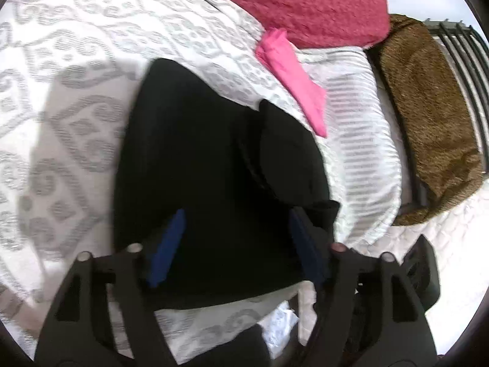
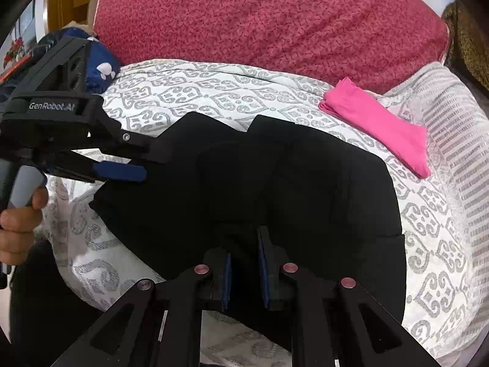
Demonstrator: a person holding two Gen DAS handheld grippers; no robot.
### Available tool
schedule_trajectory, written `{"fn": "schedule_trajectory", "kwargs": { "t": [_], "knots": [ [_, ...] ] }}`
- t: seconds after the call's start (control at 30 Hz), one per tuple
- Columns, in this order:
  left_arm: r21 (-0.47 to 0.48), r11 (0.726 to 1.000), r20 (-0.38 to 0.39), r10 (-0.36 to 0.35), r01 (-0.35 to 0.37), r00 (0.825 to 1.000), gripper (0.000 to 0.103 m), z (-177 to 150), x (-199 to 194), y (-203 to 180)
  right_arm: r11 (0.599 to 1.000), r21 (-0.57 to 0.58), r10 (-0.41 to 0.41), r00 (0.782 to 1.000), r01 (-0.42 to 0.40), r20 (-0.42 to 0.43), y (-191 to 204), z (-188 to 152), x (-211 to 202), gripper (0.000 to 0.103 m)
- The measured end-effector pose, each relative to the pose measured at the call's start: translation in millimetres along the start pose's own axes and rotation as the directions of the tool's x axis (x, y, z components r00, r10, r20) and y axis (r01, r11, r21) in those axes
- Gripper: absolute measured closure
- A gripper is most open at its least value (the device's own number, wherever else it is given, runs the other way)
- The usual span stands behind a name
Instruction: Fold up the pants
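Black pants (image 2: 275, 189) lie folded over on a white bed cover with a grey pattern (image 2: 214, 91). They also fill the middle of the left wrist view (image 1: 189, 159). My left gripper (image 1: 237, 217) is open with its blue pads (image 1: 171, 241) spread wide over the pants' near edge. It also shows in the right wrist view (image 2: 149, 159), open at the pants' left end. My right gripper (image 2: 244, 244) hovers at the pants' near edge with its pads a small gap apart. Black cloth sits between them; I cannot tell whether they pinch it.
A folded pink garment (image 2: 379, 125) lies on the cover to the right of the pants, also in the left wrist view (image 1: 293, 82). A red blanket (image 2: 269, 21) lies behind. A brown blanket (image 1: 428, 107) and a dark rail (image 1: 458, 49) are at the far right.
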State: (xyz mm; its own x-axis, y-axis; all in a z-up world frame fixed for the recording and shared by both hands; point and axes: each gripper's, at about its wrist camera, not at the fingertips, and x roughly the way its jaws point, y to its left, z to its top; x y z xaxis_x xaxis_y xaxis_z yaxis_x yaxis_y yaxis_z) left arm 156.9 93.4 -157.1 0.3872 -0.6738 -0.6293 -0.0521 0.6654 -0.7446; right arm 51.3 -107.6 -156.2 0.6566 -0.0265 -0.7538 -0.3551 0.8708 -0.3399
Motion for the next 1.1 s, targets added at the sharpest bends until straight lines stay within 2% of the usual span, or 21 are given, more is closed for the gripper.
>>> {"fn": "schedule_trajectory", "kwargs": {
  "t": [0.07,0.23,0.43,0.6,0.77,0.83,0.93,1.0,1.03,1.1],
  "knots": [
    [0.000,0.999,-0.039,-0.033,0.033,0.999,0.030,6,11,-9,1.000,0.012,0.008,1.000,-0.008,-0.005,-1,1,1,0.089],
    [0.005,0.999,-0.107,-0.045,0.045,0.993,0.029,15,40,-30,1.000,0.004,-0.017,1.000,0.017,-0.009,4,7,1,0.089],
    [-0.052,0.994,-0.100,-0.102,0.097,0.990,0.029,24,45,-36,1.000,0.006,-0.009,1.000,0.009,-0.024,3,6,3,0.089],
    [-0.020,0.999,-0.132,-0.047,0.045,0.990,0.028,23,55,-42,0.999,-0.027,-0.029,0.999,0.028,-0.014,8,4,6,0.088],
    [-0.055,0.996,-0.164,-0.072,0.063,0.984,0.028,22,67,-42,1.000,-0.016,-0.015,1.000,0.015,-0.013,6,3,6,0.088],
    [-0.027,0.998,-0.152,-0.061,0.058,0.987,0.033,22,66,-46,1.000,-0.009,-0.007,1.000,0.007,-0.014,4,4,6,0.088],
    [0.025,0.999,-0.132,-0.034,0.037,0.991,0.051,22,61,-53,1.000,-0.008,-0.003,1.000,0.003,-0.016,3,5,7,0.086],
    [0.056,0.998,-0.123,0.000,0.007,0.992,0.078,23,59,-55,1.000,-0.007,-0.004,1.000,0.003,-0.017,3,4,7,0.084],
    [0.076,0.997,-0.118,0.027,-0.018,0.993,0.086,23,57,-55,1.000,-0.008,-0.003,1.000,0.003,-0.016,3,5,6,0.082],
    [0.093,0.995,-0.108,0.047,-0.037,0.993,0.087,22,56,-54,1.000,-0.011,0.003,1.000,-0.003,-0.016,2,6,3,0.075]
  ]
}}
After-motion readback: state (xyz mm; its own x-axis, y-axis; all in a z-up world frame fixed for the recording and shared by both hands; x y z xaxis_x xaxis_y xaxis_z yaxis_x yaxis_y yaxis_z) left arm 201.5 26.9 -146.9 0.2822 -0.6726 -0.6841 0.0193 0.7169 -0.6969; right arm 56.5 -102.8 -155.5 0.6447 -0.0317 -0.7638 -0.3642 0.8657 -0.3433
